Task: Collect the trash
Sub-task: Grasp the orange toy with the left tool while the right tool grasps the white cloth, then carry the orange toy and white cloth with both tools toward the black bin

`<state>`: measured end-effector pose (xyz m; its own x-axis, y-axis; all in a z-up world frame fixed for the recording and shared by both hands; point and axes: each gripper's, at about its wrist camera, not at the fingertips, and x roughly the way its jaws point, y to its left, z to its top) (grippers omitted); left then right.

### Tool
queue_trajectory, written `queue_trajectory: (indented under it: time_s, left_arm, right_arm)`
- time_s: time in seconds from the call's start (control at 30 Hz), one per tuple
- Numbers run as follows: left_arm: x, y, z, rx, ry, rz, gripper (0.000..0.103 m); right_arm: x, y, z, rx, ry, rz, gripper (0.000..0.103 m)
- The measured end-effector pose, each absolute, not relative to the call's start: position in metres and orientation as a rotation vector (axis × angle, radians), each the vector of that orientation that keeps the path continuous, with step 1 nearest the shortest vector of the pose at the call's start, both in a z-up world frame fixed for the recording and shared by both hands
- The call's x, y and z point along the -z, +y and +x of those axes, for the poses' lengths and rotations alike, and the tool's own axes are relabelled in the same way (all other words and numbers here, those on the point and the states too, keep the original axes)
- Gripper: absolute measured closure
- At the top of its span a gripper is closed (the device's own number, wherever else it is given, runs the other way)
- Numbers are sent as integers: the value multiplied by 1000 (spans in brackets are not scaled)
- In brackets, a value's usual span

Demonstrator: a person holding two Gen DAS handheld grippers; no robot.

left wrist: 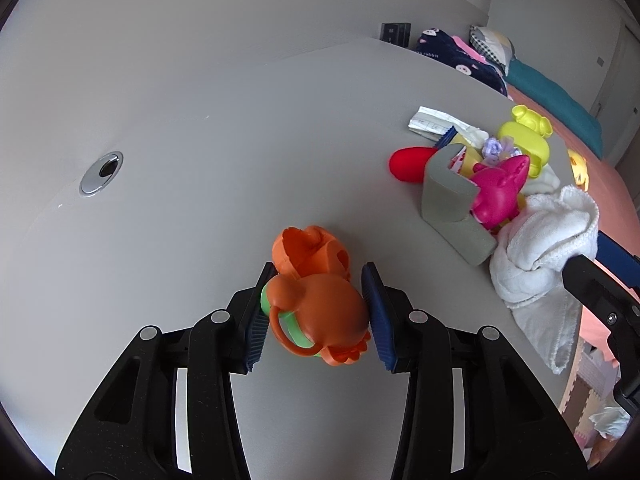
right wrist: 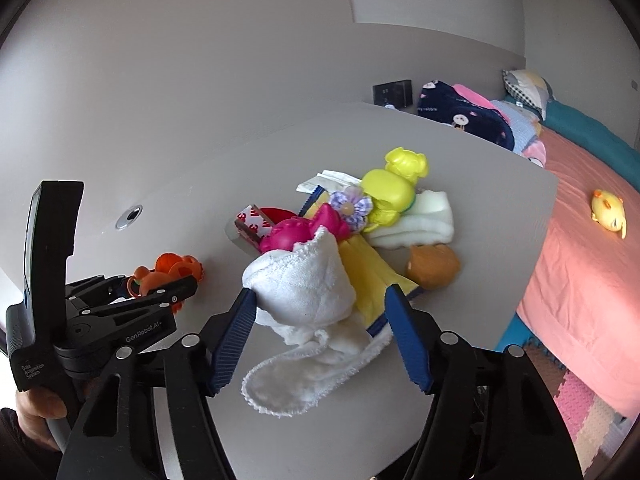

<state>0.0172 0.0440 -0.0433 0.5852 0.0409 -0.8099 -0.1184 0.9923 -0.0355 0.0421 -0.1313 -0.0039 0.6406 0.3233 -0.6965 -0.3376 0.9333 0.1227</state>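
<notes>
left claw (left wrist: 316,312) pinches orange toy (left wrist: 320,316) between its pads.

Home bedroom, likely shared with child. Bed (right wrist: 580,280) with salmon-pink sheet at 3 o'clock of grey surface (right wrist: 460,152); teal blanket (right wrist: 592,128) and checked pillow (right wrist: 528,88) toward 1 o'clock. Folded navy cartoon-print blanket (right wrist: 464,120) at bed head. Yellow chick toy (right wrist: 608,210) on sheet. Pastel foam puzzle mats (right wrist: 584,412) on floor at 4 o'clock. Black wall socket (right wrist: 392,92) at 12 o'clock.
</notes>
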Motion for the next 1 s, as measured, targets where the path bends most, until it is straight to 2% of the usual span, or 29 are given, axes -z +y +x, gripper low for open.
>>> queue_trajectory:
  time_s: [0.27, 0.37, 1.0]
  left_arm:
    - [46, 50, 21, -94, 945, -99, 61]
    - [44, 51, 22, -98, 942, -105, 61]
    - [7, 26, -8, -85, 857, -78, 61]
  right_arm:
    - [11, -114, 51, -421, 832, -43, 70]
    - [9, -119, 51, -450, 846, 14, 75]
    - [-33, -164, 21, -465, 750, 100, 76]
